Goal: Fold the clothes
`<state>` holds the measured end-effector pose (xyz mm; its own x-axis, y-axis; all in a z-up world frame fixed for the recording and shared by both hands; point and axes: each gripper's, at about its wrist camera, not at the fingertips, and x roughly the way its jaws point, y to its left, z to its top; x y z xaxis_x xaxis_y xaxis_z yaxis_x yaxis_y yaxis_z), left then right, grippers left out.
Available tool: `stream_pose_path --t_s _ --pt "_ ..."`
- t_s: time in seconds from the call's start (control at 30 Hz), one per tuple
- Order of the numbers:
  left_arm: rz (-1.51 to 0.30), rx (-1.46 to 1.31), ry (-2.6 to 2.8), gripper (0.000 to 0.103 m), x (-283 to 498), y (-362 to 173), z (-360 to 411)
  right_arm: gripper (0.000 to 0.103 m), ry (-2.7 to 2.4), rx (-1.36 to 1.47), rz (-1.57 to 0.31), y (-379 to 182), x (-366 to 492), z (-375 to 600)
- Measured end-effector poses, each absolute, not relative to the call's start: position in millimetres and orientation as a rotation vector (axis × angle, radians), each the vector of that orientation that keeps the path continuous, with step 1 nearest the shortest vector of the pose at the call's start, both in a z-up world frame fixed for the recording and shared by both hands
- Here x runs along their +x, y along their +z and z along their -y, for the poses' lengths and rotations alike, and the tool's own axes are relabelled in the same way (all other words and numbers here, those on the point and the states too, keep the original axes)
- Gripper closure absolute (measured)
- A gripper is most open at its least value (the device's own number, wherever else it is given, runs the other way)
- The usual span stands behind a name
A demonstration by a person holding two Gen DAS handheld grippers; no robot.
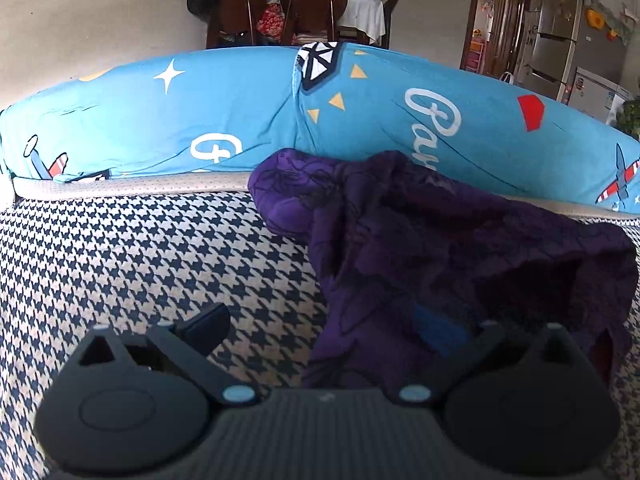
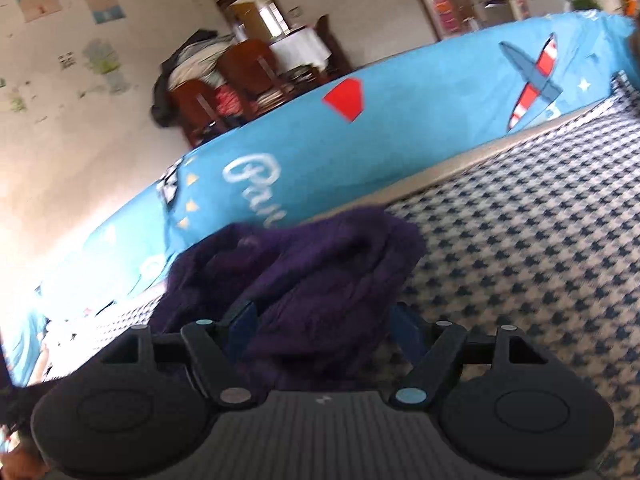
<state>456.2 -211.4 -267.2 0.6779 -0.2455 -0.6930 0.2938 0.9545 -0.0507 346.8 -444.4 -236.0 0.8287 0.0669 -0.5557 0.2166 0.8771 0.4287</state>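
A crumpled dark purple garment (image 1: 440,240) with a faint black flower print lies on the houndstooth cover (image 1: 140,260), against a blue bolster. My left gripper (image 1: 324,328) stands open and wide. Its left finger (image 1: 208,324) is over bare cover, and the cloth drapes over the right finger's blue pad (image 1: 436,328). In the right wrist view the same garment (image 2: 320,264) is bunched between the fingers of my right gripper (image 2: 324,324). That gripper is open; the jaws stand apart on either side of the heap and do not pinch it.
A long blue bolster (image 1: 200,112) printed with planes and stars runs along the far edge of the houndstooth surface (image 2: 520,260). Behind it stand wooden chairs (image 1: 312,4) piled with clothes, a white-clothed table and a fridge (image 1: 560,40).
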Motion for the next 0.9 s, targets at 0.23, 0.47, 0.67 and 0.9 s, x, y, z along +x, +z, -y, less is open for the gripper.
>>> stream_pose_path --t_s 0.23,0.47,0.67,0.9 --pt "-0.822 0.055 -0.32 0.0 457 -279 217 0.017 0.013 0.479 -0.621 -251 348 420" --pt "-0.852 0.033 -0.317 0.0 461 -284 216 0.017 0.039 0.379 -0.676 -266 361 399" --pt "-0.838 0.042 -0.307 0.0 457 -280 213 0.033 0.043 0.286 -0.67 -270 361 388" --pt "-0.802 0.054 -0.282 0.0 443 -273 203 0.061 0.052 0.251 -0.649 -267 357 381"
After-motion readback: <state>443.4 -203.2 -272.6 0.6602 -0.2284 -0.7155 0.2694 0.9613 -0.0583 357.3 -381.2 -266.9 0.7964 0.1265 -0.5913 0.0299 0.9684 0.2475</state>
